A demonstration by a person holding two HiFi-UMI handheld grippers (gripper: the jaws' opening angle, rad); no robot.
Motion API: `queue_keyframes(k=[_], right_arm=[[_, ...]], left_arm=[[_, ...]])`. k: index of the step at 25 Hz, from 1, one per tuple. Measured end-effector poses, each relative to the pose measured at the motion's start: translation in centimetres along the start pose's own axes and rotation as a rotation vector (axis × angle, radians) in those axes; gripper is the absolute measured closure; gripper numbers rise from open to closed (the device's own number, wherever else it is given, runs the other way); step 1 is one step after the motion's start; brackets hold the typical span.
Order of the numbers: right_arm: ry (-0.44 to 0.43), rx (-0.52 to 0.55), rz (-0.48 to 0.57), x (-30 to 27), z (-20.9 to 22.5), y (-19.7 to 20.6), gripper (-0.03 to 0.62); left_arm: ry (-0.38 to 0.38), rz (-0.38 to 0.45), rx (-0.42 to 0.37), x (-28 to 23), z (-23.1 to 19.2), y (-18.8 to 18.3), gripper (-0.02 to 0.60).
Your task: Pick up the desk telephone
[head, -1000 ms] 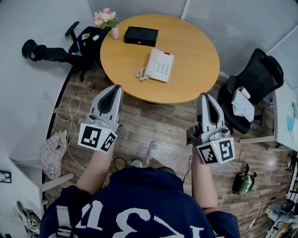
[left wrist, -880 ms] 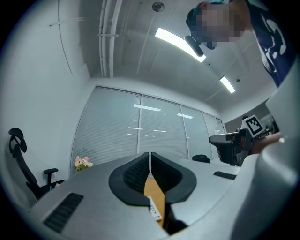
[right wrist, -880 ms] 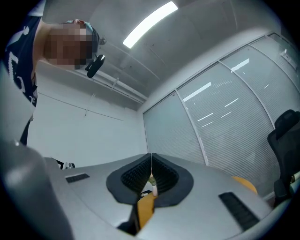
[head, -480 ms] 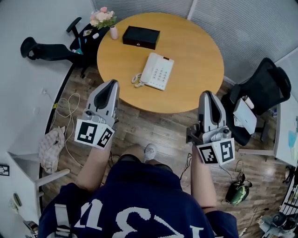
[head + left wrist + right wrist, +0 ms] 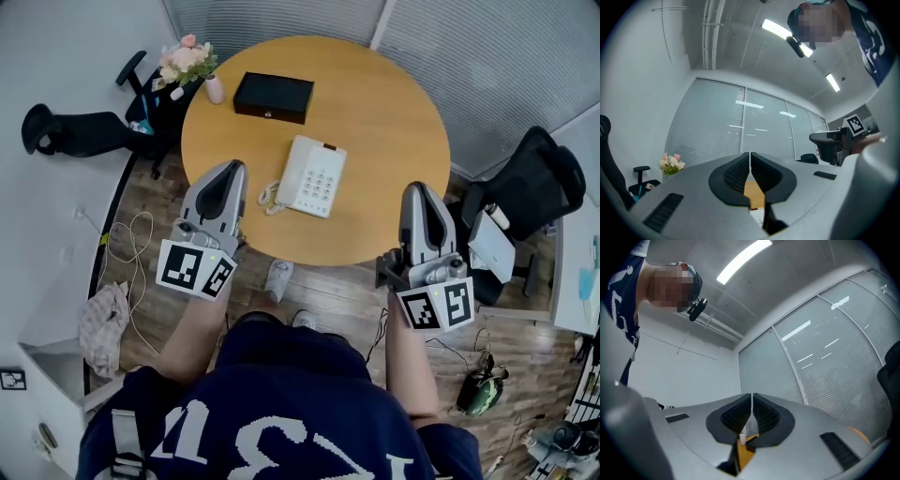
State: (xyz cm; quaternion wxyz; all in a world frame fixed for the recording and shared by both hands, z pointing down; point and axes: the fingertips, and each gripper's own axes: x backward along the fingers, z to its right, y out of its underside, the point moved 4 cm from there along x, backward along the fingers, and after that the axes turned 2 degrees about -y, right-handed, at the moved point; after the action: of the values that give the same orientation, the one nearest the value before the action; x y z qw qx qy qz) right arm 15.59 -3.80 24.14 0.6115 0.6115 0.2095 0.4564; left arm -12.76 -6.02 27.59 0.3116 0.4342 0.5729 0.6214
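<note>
Both grippers are shut tight and empty. The left gripper (image 5: pixel 228 169) and right gripper (image 5: pixel 417 190) hover at the near edge of the round table (image 5: pixel 394 122), with their jaws pressed together on nothing.

The desk telephone (image 5: pixel 312 175) lies flat a little near of the table's middle, between the two grippers and just beyond them. It is well apart from the black box (image 5: pixel 273 97) on the far side.

It looks like a stiff, smooth plastic shell, fairly light and likely slippery. I'd open the jaws and pinch its left and right edges, keeping it level.

The handset (image 5: pixel 294 172) seems to rest loose along the left side and may slide off if the phone is tilted. The coiled cord (image 5: pixel 270 196) at the near-left corner is soft and will trail.
</note>
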Motion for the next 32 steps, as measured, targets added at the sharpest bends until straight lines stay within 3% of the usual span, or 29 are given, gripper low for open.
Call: queue_keyframes(k=[8,15,32], right_arm=[[0.046,0.041,0.018,-10.1,2.1,1.9,0.565],[0.108,0.058,0.015,-13.7,4.8,2.3,0.565],[0.079,0.029,-0.046,-16.0,8.3,3.8,0.565]], left_arm=[[0.131,0.03,0.012,-10.3,-6.2,0.2,0.558],[0.206,0.034,0.016,-16.1,-8.0,0.6,0.558],[0.15,-0.025,0.032,-17.7,-8.1,3.4,0.558]])
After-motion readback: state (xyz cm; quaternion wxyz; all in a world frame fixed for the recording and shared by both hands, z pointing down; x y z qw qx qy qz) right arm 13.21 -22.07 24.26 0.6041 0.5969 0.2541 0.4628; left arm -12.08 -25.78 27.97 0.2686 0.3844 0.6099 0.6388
